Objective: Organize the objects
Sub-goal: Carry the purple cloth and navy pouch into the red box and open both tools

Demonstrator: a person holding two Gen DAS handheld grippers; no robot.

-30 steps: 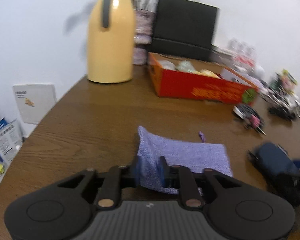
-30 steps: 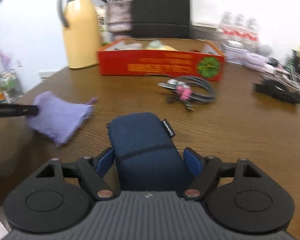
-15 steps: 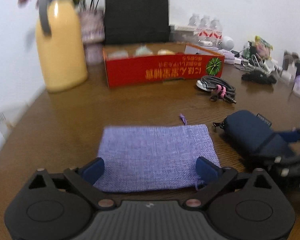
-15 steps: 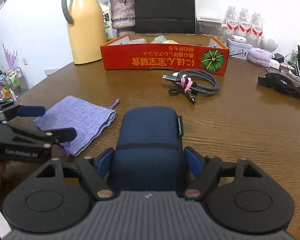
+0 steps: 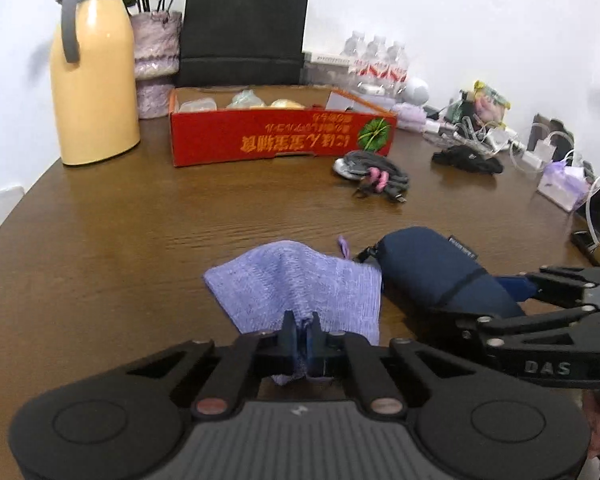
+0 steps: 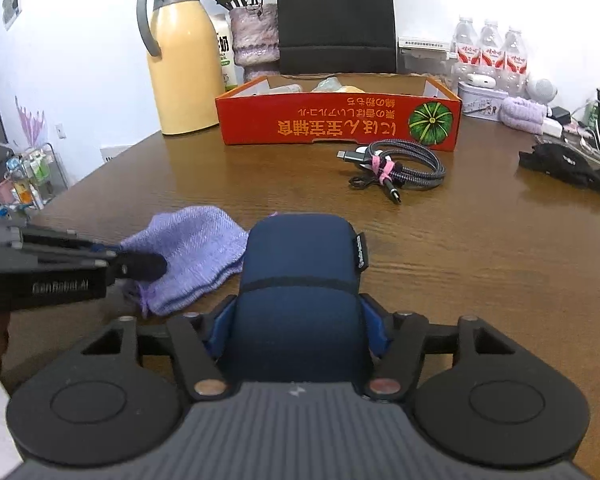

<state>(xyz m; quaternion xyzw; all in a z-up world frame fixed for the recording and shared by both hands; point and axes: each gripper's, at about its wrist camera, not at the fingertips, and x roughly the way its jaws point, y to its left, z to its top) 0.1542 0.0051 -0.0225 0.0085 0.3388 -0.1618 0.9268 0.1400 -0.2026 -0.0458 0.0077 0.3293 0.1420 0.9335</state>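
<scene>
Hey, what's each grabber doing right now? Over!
Left gripper pinching purple pouch. Right gripper clamped on blue case. Pouch touching case. Wooden table ahead clear.

An office or home room (hard to tell): cluttered wooden table (image 6: 480,248), thermos (image 6: 182,60), chargers (image 5: 536,152).

right tool (image 6: 298,322) clamped on navy zip case (image 6: 300,280), blue pads pressed against both its sides, case lying on the tabletop (image 6: 480,264). left tool (image 6: 140,265) comes in from the left, pinching the near left edge of the purple pouch (image 6: 192,252), which touches the case's left side. coiled braided cable (image 6: 396,168) farther right, in front of red cardboard box (image 6: 336,124). yellow thermos (image 6: 182,56) far left, black bag (image 6: 336,20) behind the box
</scene>
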